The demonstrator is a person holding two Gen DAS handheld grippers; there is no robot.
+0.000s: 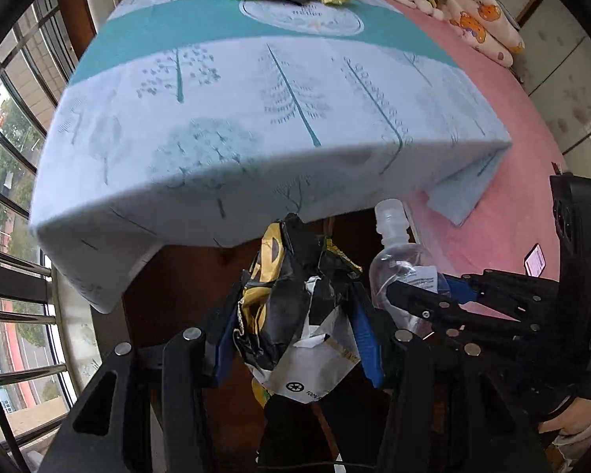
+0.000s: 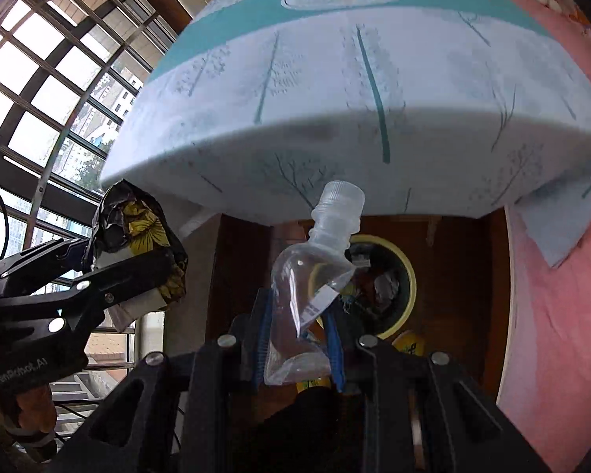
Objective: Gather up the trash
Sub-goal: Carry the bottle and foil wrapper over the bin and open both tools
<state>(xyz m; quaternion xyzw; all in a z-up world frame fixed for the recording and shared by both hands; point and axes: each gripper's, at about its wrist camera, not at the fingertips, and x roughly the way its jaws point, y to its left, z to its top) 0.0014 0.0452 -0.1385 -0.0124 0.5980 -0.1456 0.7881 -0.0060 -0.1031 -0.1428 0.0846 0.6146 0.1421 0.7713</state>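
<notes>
tree-print tablecloth (image 1: 256,118) beside pink bed (image 1: 512,138)

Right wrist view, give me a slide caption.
Right gripper clamps a clear pouch above the yellow-rimmed bin; left gripper holds a crumpled wrapper.

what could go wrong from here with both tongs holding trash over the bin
1. The left tongs hold the black and gold wrapper off to the side of the yellow-rimmed bin; released here, it may land on the floor.
2. The right tongs pinch only the lower end of the clear pouch, so its heavier capped top could tip and slip out.
</notes>
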